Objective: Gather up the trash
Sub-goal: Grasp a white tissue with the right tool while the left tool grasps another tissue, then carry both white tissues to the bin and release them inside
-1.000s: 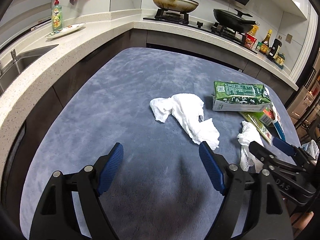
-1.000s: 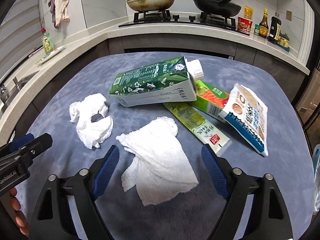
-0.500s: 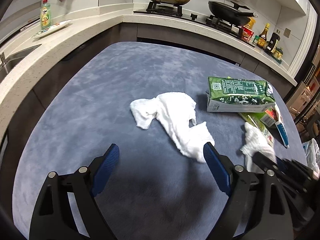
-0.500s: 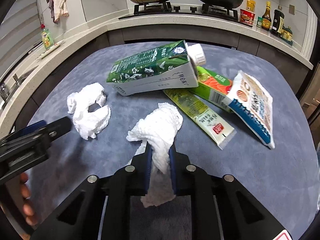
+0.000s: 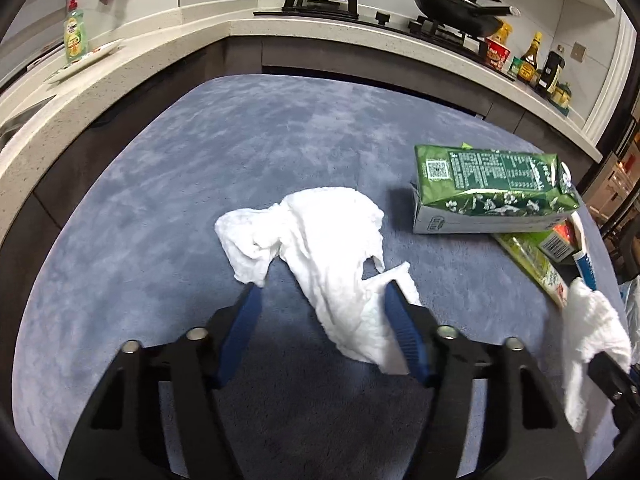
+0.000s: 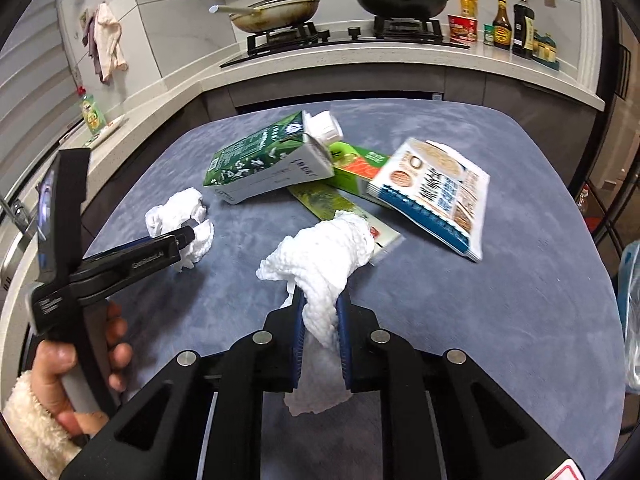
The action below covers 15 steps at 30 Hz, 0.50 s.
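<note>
Left cam: my left gripper (image 5: 320,312) has its jaws partway open around a crumpled paper towel (image 5: 320,248) lying on the blue mat (image 5: 160,220); contact is hard to tell, since the towel's tail covers one pad.

Right cam: my right gripper (image 6: 319,312) is clamped on a second towel (image 6: 324,260), which hides part of the green packet (image 6: 320,200). The milk carton (image 6: 268,164) looks motion-blurred.

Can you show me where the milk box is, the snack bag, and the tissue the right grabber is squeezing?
milk box (image 6: 264,160), right wrist view, green printed side.
snack bag (image 6: 436,192), right wrist view, middle of its front.
tissue (image 6: 324,256), right wrist view, bunched part above the closed fingers.
</note>
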### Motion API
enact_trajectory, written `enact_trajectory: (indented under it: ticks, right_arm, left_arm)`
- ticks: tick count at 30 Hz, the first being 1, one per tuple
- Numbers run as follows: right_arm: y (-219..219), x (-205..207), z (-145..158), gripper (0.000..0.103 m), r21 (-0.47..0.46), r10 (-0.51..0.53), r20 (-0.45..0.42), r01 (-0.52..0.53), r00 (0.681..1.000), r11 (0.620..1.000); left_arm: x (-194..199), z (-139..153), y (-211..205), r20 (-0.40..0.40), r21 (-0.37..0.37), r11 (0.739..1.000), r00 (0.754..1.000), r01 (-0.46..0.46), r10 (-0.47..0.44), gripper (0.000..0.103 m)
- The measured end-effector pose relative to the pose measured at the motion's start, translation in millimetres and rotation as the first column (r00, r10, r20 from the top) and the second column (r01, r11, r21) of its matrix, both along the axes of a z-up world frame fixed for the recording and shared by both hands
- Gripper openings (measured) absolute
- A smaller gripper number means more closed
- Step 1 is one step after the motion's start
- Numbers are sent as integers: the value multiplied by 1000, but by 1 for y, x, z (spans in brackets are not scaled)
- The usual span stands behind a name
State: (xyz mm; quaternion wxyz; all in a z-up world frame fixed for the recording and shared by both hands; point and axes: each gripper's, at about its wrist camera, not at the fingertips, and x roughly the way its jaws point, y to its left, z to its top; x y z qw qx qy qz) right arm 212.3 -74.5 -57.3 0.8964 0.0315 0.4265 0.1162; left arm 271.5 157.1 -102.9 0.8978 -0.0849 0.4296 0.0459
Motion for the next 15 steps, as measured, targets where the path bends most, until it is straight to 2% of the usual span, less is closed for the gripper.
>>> enact_trajectory:
  ticks: [1, 3, 6, 9, 15]
  right_arm:
    - [-1, -1, 0, 14, 1, -3, 0, 3, 1000, 1000]
    - [-7, -5, 1, 14, 2, -11, -1, 11, 1000, 1000]
    - [-15, -11, 1, 14, 10, -26, -4, 26, 1000, 1000]
    - [-26, -17, 3, 14, 17, -48, -2, 48, 999, 999]
    - [-49, -32, 12, 14, 36, -88, 10, 87, 996, 996]
  left_arm:
    - [0, 1, -1, 3, -2, 1000, 1000, 9, -9, 51]
    - [0, 1, -2, 3, -17, 1000, 1000, 23, -23, 34]
    - [-5, 5, -7, 4, -31, 999, 999, 42, -42, 20]
    - [-13, 12, -12, 16, -32, 998, 999, 48, -48, 14]
    - [-42, 38, -27, 62, -52, 995, 995, 87, -83, 12]
